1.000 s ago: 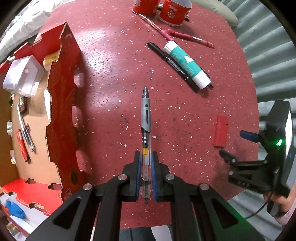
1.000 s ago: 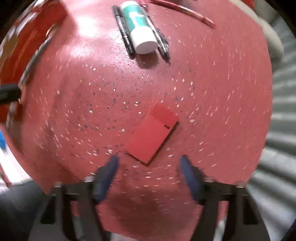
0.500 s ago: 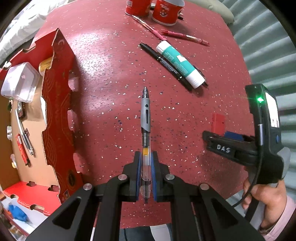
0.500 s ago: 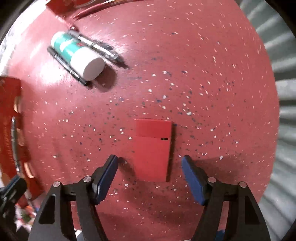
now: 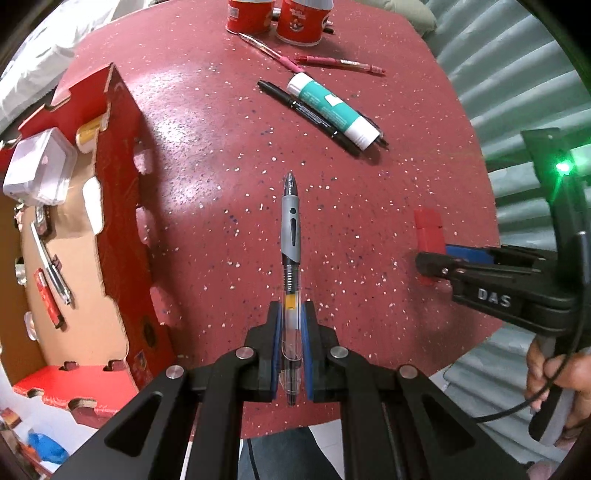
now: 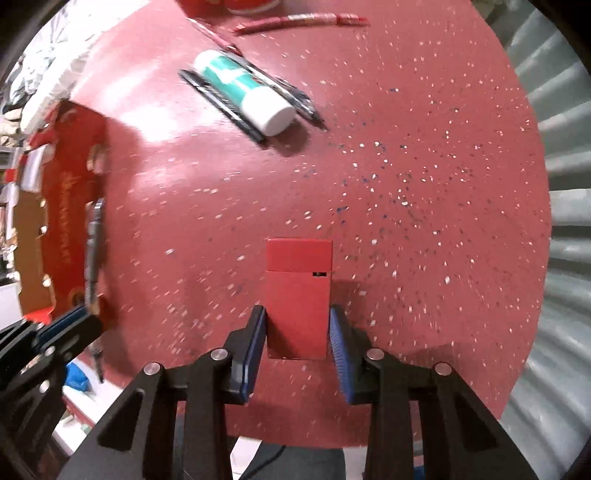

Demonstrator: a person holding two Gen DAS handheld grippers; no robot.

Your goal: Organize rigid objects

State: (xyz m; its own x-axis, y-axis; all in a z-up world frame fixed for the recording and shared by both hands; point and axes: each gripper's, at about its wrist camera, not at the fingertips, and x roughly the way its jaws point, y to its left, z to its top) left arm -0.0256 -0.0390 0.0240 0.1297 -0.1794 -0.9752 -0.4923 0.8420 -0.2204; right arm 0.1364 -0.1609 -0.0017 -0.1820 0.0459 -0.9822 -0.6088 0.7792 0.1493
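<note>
two red cups [image 5: 275,16]: tops cut off by far edge | black pen [image 6: 291,98]: mid-length hidden behind glue stick [image 6: 242,92] | red box [image 6: 72,221]: lettering blurred, unreadable | red lighter [image 5: 428,229]: near end hidden behind right gripper [image 5: 436,260]

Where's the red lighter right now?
The red lighter lies flat on the red table, between the right gripper's open fingers, nearer than the glue stick.
</note>
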